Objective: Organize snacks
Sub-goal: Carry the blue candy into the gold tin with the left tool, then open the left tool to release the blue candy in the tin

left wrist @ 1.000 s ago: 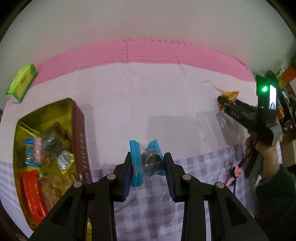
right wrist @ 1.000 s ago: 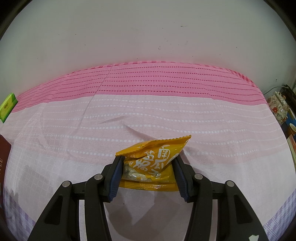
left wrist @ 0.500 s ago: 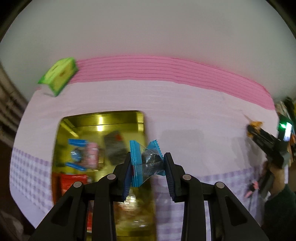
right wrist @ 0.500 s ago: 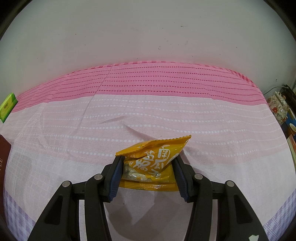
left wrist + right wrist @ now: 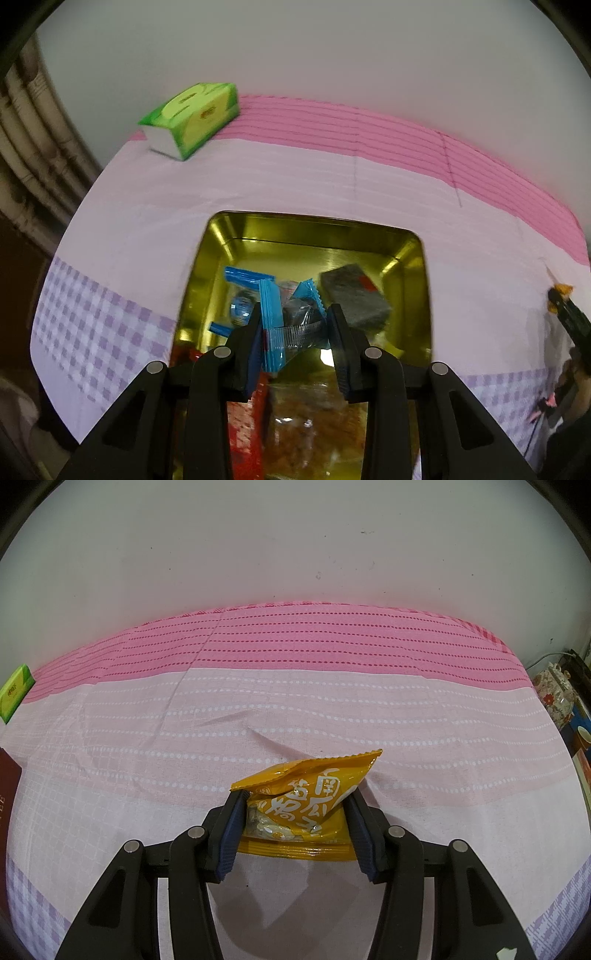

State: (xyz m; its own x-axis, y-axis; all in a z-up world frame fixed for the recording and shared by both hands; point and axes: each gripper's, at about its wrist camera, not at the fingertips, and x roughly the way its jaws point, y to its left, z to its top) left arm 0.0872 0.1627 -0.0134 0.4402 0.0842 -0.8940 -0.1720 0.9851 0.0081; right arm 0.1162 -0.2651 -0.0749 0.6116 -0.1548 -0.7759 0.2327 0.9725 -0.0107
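My left gripper (image 5: pixel 293 325) is shut on a small blue-edged clear snack packet (image 5: pixel 286 317) and holds it above the open gold tin (image 5: pixel 317 236). The tin holds a grey packet (image 5: pixel 354 295), another blue packet (image 5: pixel 243 280), a red packet (image 5: pixel 243 424) and an orange-brown snack bag (image 5: pixel 314 424). My right gripper (image 5: pixel 297 812) is shut on an orange snack bag (image 5: pixel 310 797) over the pink tablecloth. The right gripper also shows at the far right edge of the left wrist view (image 5: pixel 565 314).
A green tissue box (image 5: pixel 192 114) lies at the table's far left corner by the wall; it also shows in the right wrist view (image 5: pixel 14 692). The tin's dark red side (image 5: pixel 7 794) is at the left edge. A floral pot (image 5: pixel 556 690) stands off the right.
My left gripper has swung left with the blue packet, from beside the tin to above it. My right gripper and the orange bag have not moved.
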